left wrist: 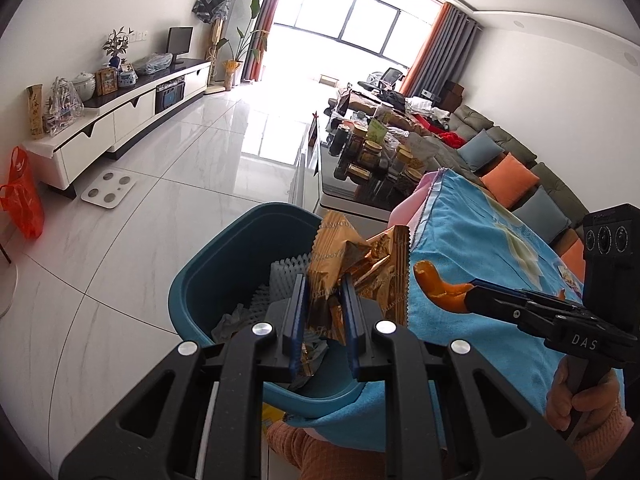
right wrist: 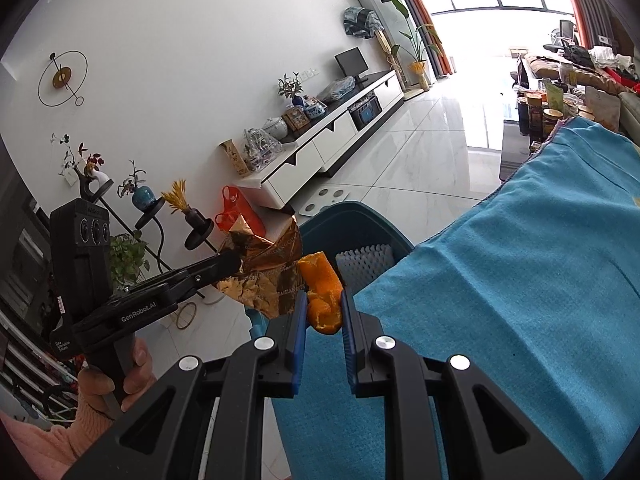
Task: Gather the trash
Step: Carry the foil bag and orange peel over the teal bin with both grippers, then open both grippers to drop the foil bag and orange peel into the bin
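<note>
My left gripper (left wrist: 325, 286) is shut on a crumpled gold foil wrapper (left wrist: 352, 268) and holds it over the open teal trash bin (left wrist: 224, 264). The bin holds white ridged foam (left wrist: 288, 276) and grey scraps. My right gripper (right wrist: 323, 300) is shut on a piece of orange peel (right wrist: 322, 296), just above the blue towel (right wrist: 500, 280) and beside the bin (right wrist: 360, 220). In the left wrist view the right gripper (left wrist: 466, 292) comes in from the right with the peel (left wrist: 436, 286). In the right wrist view the left gripper (right wrist: 236, 260) holds the wrapper (right wrist: 264, 276).
The blue towel (left wrist: 480, 240) covers a surface at the right. A dark coffee table with several jars (left wrist: 372, 152) stands beyond it, next to a grey sofa (left wrist: 520, 160). A white TV cabinet (left wrist: 120, 116), a scale (left wrist: 108, 190) and an orange bag (left wrist: 22, 196) stand at the left on the tile floor.
</note>
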`<state>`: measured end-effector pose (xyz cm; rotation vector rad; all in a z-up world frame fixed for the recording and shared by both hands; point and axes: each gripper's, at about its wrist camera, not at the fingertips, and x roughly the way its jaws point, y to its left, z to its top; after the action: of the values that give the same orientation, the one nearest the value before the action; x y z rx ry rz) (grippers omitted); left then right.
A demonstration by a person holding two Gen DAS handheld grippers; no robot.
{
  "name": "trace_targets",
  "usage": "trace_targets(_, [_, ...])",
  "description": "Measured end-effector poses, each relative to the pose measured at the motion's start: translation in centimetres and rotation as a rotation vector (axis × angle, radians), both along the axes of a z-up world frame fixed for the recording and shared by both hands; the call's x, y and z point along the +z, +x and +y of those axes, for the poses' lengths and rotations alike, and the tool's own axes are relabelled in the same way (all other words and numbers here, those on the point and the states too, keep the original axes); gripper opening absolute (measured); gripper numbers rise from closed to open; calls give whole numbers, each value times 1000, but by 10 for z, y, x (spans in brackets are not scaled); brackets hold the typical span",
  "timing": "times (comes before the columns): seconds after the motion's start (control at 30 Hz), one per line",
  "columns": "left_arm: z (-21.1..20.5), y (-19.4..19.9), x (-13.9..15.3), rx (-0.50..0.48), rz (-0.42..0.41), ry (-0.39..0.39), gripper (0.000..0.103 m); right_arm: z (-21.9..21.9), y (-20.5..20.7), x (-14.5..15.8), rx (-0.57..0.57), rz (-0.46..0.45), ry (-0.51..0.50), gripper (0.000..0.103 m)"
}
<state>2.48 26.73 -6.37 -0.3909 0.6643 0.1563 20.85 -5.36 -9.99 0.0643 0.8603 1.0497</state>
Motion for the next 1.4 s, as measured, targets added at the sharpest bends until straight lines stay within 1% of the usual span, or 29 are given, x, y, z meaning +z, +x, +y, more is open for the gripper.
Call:
trace_targets(0.97, [12, 20, -30, 56, 62, -22, 18, 43, 10, -12, 26, 19, -85, 15])
trace_targets(1.23, [13, 31, -45, 55, 91, -31, 18, 56, 18, -16, 39, 22, -129, 17])
trace_targets(1.3, [13, 37, -51, 53, 99, -38, 21, 59, 19, -17, 36, 21, -135, 19])
trace_targets(1.4, [11, 46, -58, 37, 106, -53, 22, 62, 19, -17, 36, 27, -134, 19])
